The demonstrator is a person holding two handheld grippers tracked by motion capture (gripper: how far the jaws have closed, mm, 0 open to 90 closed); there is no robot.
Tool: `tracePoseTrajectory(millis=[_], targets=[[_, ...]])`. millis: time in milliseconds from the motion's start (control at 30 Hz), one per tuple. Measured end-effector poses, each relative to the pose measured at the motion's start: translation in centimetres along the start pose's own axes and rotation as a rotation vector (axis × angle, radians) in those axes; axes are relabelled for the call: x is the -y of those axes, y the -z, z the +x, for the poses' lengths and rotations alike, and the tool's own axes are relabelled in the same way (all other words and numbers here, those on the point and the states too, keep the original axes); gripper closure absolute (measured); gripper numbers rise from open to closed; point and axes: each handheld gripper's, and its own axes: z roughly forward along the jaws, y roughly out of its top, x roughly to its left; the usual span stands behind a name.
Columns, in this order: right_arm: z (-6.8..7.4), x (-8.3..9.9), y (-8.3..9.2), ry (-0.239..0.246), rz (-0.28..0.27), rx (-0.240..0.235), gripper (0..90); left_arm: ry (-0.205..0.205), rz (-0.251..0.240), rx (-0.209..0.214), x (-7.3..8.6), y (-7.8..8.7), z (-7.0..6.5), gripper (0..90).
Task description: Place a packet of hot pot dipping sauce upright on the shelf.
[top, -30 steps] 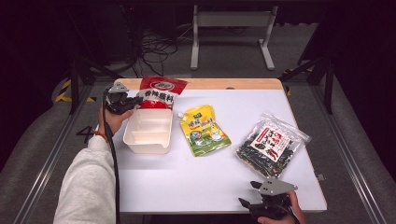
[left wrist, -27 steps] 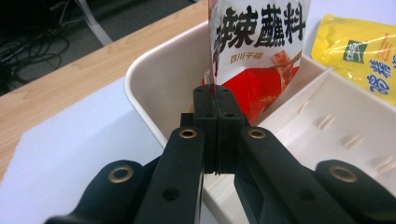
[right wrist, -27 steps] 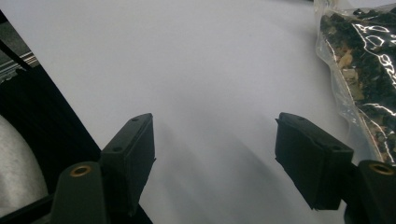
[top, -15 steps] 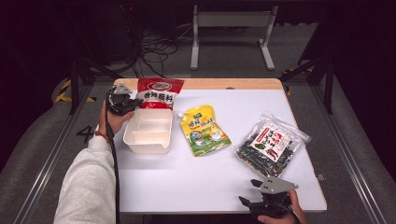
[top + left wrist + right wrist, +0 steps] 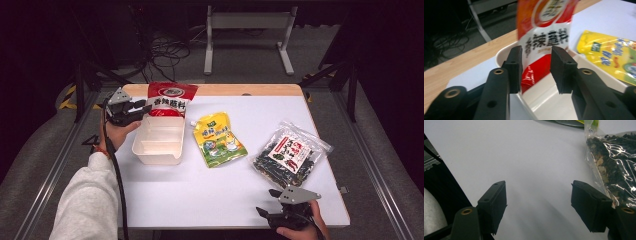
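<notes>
From above, the left gripper (image 5: 134, 108) sits at the white plastic tray (image 5: 156, 141), beside a glossy red pouch (image 5: 169, 98). Its own view shows jaws apart, framing the pouch's blurred print. The right gripper (image 5: 537, 205) gapes over bare table (image 5: 524, 157); a crinkly clear bag (image 5: 616, 167) runs off-frame.

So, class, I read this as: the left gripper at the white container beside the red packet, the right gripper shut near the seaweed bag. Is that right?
One thing is wrong: the right gripper is open, not shut. The right gripper view shows its jaws spread wide over bare table beside the seaweed bag. The rest holds: the left gripper is at the white container by the red packet.
</notes>
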Motion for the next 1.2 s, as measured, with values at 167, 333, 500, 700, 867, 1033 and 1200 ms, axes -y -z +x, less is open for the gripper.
tracePoseTrajectory(millis=[167, 333, 500, 700, 867, 1033, 1200], targets=[[-0.4, -0.6, -0.3, 0.009, -0.007, -0.009, 29.6, -0.043, -0.033, -0.025, 0.0, 2.3, -1.9, 50.5], [-0.6, -1.2, -0.7, 0.02, -0.015, -0.019, 30.3, -0.047, -0.055, -0.016, 0.4, 4.4, -3.3, 38.0], [-0.8, -1.7, -1.0, 0.032, -0.019, -0.031, 31.4, -0.067, -0.067, -0.006, 1.2, 6.0, -5.1, 30.2], [-0.8, -2.4, -1.1, 0.049, -0.041, -0.017, 33.7, -0.066, -0.088, 0.013, 2.4, 8.0, -7.6, 21.9], [-1.1, -2.8, -1.1, 0.057, -0.051, -0.017, 35.9, -0.033, -0.107, 0.045, 4.0, 9.2, -9.7, 16.5], [-1.3, -3.1, -1.1, 0.066, -0.059, -0.018, 38.5, -0.044, -0.088, 0.069, 5.3, 10.0, -11.7, 13.3], [-1.6, -3.2, -0.8, 0.071, -0.07, -0.011, 40.1, -0.057, -0.05, 0.134, 7.0, 10.3, -13.4, 13.7]])
